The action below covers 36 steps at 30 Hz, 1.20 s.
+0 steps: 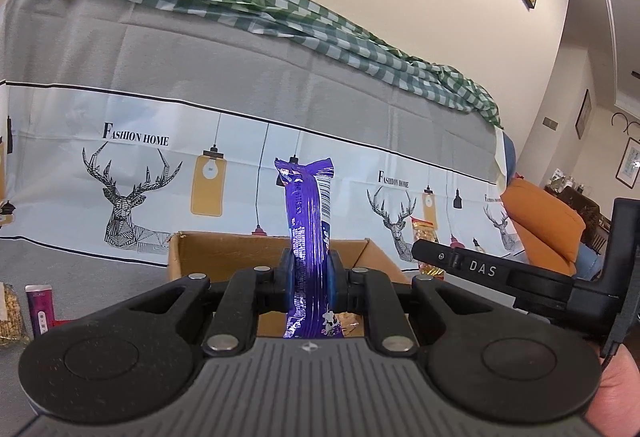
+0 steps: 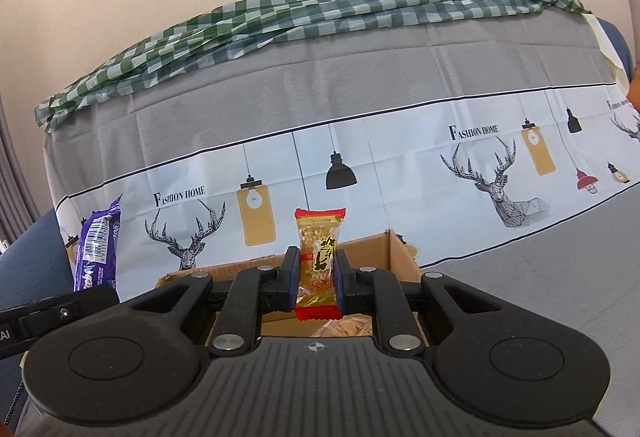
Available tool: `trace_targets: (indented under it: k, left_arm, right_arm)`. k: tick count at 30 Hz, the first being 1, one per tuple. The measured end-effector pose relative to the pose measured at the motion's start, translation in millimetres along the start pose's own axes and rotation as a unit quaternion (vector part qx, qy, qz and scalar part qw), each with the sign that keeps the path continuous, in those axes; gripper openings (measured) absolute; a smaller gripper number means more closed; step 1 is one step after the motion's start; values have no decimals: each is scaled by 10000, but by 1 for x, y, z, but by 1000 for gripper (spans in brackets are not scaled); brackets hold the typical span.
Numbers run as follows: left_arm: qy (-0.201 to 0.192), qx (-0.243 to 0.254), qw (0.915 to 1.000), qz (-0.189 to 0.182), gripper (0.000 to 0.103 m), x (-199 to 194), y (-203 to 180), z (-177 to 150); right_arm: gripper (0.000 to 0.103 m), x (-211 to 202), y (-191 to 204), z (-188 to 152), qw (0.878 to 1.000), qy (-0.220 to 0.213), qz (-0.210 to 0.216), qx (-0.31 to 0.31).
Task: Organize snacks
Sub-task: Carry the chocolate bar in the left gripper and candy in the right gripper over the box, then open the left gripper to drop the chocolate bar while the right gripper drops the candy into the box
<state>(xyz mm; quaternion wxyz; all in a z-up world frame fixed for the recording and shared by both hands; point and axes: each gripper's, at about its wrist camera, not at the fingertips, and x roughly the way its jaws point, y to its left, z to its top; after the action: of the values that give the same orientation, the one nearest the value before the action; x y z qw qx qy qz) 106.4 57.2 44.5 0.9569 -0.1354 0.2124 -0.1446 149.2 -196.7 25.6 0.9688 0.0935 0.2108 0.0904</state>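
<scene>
Left claw [image 1: 311, 279]: clamped on the purple snack pack [image 1: 308, 213], blue pads pinching it at mid-length. Pack stands upright, top crimp above the fingers, lower end hanging below them.
Right claw [image 2: 316, 279]: clamped on the peanut candy bar [image 2: 320, 261], clear wrapper with red ends. Upright too, pads on its two long edges.
Cardboard box [image 1: 192, 257]: open top, directly ahead of and below both claws. Purple pack's lower end sits over the box opening in the left wrist view; candy bar's bottom red seal does the same in the right wrist view. Some wrapped snack visible inside, too hidden to identify.
Cross-view: the right wrist view shows the purple pack at far left, barcode side facing; the left wrist view shows the candy bar at right behind the other claw's arm.
Counter [image 2: 560, 277]: covered in grey cloth; box rests on it.
Loose snacks: pink pack [image 1: 40, 311] and a bag of nuts [image 1: 10, 317] at the left edge, left of the box.
Background: deer-and-lamp printed sheet [image 1: 136, 177] draped behind, green checked cloth [image 2: 280, 21] bunched along its top.
Person: part of a hand [image 1: 618, 385] at lower right of the left wrist view.
</scene>
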Motion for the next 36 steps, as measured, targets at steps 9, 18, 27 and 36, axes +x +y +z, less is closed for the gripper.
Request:
trace_targets:
  k: [9,18,27,36]
  left_arm:
    - [30,54,10000,-68,16,3,-3,-1]
    - [34,75,9999,-101,16,3,-5,-3]
    - [30,109,9998,-152,16,6,-8,-2]
    - [18,154,9994,-294,16,4,-13,-3]
  right_arm:
    - [18,1,0,-1,10000,-17,-82,4]
    - [18,1,-1,0,10000,-23,-95,8]
    - [18,0,-2,0,9999,-61,-124,-1]
    - [18,-3,-2,0,9998,-135,-160,1]
